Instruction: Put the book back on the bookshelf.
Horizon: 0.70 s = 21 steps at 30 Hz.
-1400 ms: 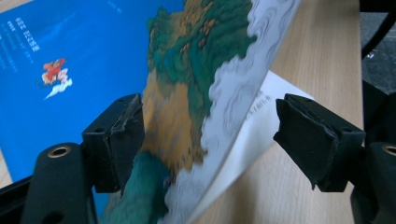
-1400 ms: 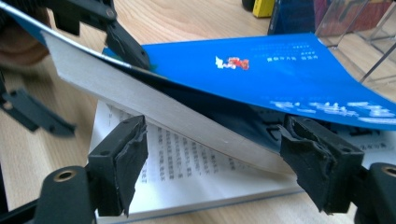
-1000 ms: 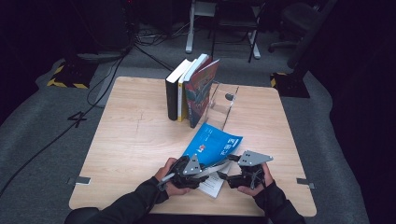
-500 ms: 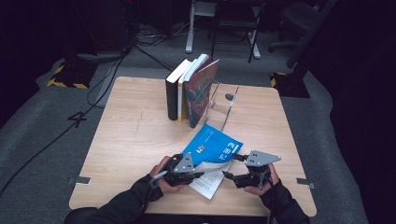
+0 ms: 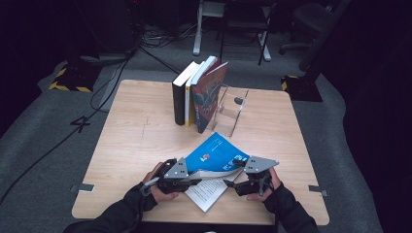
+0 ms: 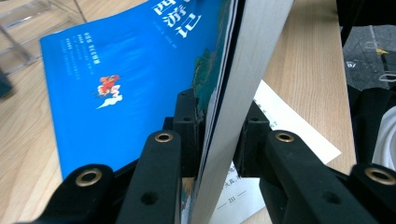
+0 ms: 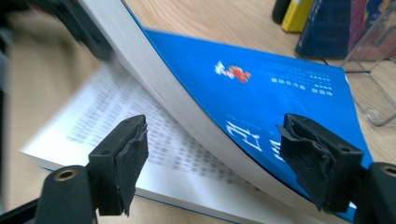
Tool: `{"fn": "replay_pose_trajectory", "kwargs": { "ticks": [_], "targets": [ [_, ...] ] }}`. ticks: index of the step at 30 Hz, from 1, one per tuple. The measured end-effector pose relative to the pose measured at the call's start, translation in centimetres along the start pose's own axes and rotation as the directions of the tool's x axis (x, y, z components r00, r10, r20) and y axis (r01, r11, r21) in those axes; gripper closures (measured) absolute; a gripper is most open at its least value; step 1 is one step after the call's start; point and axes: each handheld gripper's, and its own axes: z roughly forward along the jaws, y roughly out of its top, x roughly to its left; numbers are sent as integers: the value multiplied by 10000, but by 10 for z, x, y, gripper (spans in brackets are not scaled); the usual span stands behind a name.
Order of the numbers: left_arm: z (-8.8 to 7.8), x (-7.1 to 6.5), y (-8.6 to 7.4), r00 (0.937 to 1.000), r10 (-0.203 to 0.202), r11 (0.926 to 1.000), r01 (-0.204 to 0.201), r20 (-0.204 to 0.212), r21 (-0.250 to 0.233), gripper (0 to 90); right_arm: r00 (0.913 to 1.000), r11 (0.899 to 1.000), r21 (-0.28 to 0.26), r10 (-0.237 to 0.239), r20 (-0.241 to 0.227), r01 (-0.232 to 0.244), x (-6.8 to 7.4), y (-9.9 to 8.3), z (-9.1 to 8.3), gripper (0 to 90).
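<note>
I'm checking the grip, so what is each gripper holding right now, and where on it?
The left gripper clamps the blue book's raised front cover and pages at their fore edge. The right gripper is open around that edge, holding nothing.

Rectangular light-wood table [image 5: 131, 145] standing on grey floor. Black, yellow-and-white and dark illustrated upright books [image 5: 197, 94] standing in row at far middle of table. Clear acrylic bookend [image 5: 232, 112] sitting just right of row. Open blue-covered paperback [image 5: 214, 170] lying nearer, near table's front edge, below row.
</note>
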Motion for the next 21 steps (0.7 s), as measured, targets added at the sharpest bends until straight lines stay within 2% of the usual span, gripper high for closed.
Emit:
{"fn": "replay_pose_trajectory", "kwargs": {
  "ticks": [1,4,6,7,10,14,15,16,18,21],
  "targets": [
    [-3,0,-1,10000,11,10000,-11,-34,-44,749,9997,9997,210,-154,199,149,-1,0,5,247],
    [-8,1,-4,10000,-60,10000,59,-38,-71,748,9997,9995,314,-109,210,102,-6,-2,12,252],
    [-14,2,-8,10000,-57,10000,57,-78,-62,746,9977,9980,591,-261,619,225,-14,-6,19,283],
    [-16,2,-9,9999,-50,9999,49,-117,-91,745,9975,9978,646,-215,678,171,-17,-7,20,276],
    [-20,3,-11,9999,-126,9998,125,-99,-150,742,9995,9994,331,-37,300,27,-28,-12,20,308],
    [-27,4,-16,9992,-275,9994,268,-298,-220,712,9975,9980,-1,-633,319,634,-25,-11,15,458],
    [-27,4,-16,9992,-275,9994,268,-298,-220,696,9975,9980,-1,-633,319,634,-25,-11,15,458],
    [-28,1,-17,9986,-192,9997,185,-493,-151,696,9972,9973,-23,-739,133,739,-24,-11,14,496],
    [-29,-4,-19,9965,-33,10000,39,-835,61,630,9952,9953,-119,-963,-154,962,-19,-11,12,569],
    [-30,-6,-27,9935,-2,9994,41,-1138,341,591,9930,9931,10,-1175,-134,1176,-14,-10,10,594]
  ]
}}
